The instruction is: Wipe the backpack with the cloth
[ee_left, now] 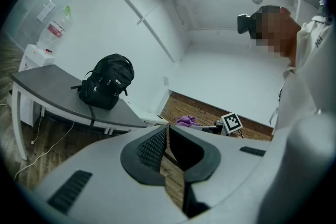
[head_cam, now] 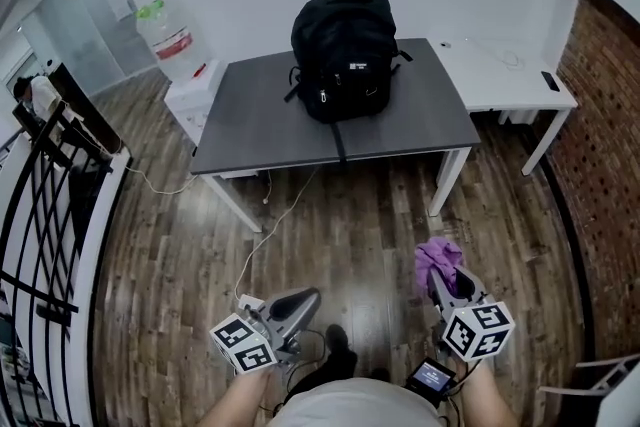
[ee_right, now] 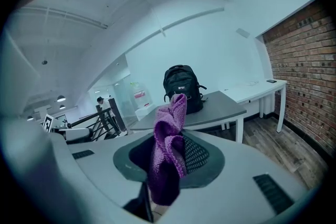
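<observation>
- My right tool (head_cam: 447,285): jaws clamped on the purple cloth (head_cam: 437,258).
- My left tool (head_cam: 298,303): jaws closed, empty.
- Backpack (head_cam: 343,55): upright on the counter (head_cam: 250,130), well apart, at 11 o'clock from the right tool; both hands look about equally far.

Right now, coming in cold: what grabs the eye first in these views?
The black backpack stands upright toward the far side of the dark grey table, in the middle of the head view. Next is the purple cloth clamped in the right gripper, low over the wood floor and well short of the table. The left gripper beside it is shut on nothing.
</observation>
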A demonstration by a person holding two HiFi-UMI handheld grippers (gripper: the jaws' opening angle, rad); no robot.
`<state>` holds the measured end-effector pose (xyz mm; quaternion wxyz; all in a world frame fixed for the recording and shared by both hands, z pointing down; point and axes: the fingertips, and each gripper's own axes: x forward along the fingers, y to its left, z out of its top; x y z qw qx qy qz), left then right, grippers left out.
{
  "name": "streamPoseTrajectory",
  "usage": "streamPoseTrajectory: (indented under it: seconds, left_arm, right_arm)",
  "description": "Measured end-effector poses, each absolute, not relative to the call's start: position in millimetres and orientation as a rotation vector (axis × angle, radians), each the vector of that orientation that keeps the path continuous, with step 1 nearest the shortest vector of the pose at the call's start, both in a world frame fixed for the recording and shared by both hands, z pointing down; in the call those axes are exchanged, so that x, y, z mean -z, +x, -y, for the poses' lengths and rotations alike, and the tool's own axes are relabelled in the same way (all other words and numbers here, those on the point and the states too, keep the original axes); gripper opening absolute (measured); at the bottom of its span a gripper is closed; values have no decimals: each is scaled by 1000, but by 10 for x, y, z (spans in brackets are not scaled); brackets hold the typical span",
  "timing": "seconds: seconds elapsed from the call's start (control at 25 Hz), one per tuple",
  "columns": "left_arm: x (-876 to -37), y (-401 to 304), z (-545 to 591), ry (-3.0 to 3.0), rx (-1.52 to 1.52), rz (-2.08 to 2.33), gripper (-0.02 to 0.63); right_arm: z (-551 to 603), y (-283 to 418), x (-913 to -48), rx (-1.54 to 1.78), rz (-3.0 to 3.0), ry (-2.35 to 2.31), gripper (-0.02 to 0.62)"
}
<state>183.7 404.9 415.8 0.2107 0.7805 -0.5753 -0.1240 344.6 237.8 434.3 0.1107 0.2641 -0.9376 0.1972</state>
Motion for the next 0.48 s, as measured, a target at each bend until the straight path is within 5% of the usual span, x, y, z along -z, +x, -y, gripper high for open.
streamPoseTrajectory:
  seconds: [0.48]
  left_arm:
    - [-4140, 801, -3477, 2211, 306, 1560, 3]
  right_arm:
    - [-1927, 2440, -4194, -529, 2735, 850, 101]
